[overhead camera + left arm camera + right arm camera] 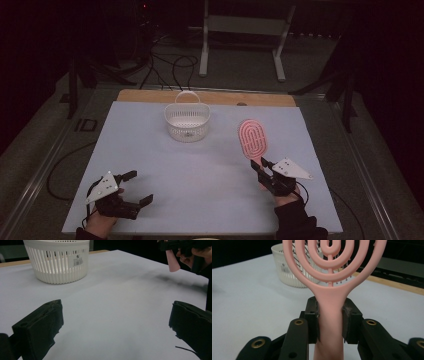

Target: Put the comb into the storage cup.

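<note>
We see a dim room: grey floor around the table, black cables trailing behind it, and a pale metal frame standing farther back in the dark.

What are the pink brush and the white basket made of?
The brush looks like smooth matte pink plastic: its ring shapes are moulded in one piece with the handle. The basket looks like hard, slightly glossy white plastic: thin, even moulded slats with a stuck-on label. Neither can be told for sure by look alone.
</note>
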The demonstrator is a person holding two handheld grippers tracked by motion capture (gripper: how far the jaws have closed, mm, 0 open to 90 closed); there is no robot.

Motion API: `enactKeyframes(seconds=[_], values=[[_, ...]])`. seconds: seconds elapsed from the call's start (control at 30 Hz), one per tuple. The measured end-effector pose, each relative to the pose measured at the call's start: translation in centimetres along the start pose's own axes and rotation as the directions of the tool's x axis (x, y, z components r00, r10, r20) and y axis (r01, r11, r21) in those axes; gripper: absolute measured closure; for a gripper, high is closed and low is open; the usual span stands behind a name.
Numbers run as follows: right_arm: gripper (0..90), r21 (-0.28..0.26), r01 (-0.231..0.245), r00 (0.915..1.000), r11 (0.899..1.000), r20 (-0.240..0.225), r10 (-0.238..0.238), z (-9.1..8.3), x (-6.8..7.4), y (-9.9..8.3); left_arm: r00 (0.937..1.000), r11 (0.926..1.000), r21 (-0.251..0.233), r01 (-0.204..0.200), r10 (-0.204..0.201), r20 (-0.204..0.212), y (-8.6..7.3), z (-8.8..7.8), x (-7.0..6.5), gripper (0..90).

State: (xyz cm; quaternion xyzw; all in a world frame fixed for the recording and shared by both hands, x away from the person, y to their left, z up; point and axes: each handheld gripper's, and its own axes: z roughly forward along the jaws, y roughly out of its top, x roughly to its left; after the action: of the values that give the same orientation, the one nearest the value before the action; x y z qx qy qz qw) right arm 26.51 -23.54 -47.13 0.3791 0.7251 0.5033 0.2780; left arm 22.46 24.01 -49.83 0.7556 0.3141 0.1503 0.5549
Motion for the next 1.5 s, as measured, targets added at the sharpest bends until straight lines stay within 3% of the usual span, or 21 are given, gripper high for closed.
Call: enactKeyframes(seconds=[0.57,1.03,1.3,1.5], values=[[70.6,-0.02,-0.004,0.9999,1.0,0.016,0.004,-0.3,0.1,0.3,0.9985,0.9979,0.035,0.054,-0.055,0.008,2.2,0.3,-0.4,0.1],[70.6,-0.029,0.0,0.9999,1.0,0.015,0.001,-0.3,0.2,0.4,0.9986,0.998,0.048,0.041,-0.043,0.031,5.8,0.7,-0.3,0.1],[70.6,-0.028,0.004,1.0,1.0,0.008,-0.004,-0.2,0.4,0.5,0.9971,0.9979,0.058,0.027,-0.031,0.069,8.1,1.7,-0.7,0.1],[70.6,-0.03,-0.002,1.0,1.0,0.003,0.002,-0.2,0.3,0.5,0.9972,0.9979,0.065,0.007,-0.012,0.075,9.3,2.4,-0.9,0.1]])
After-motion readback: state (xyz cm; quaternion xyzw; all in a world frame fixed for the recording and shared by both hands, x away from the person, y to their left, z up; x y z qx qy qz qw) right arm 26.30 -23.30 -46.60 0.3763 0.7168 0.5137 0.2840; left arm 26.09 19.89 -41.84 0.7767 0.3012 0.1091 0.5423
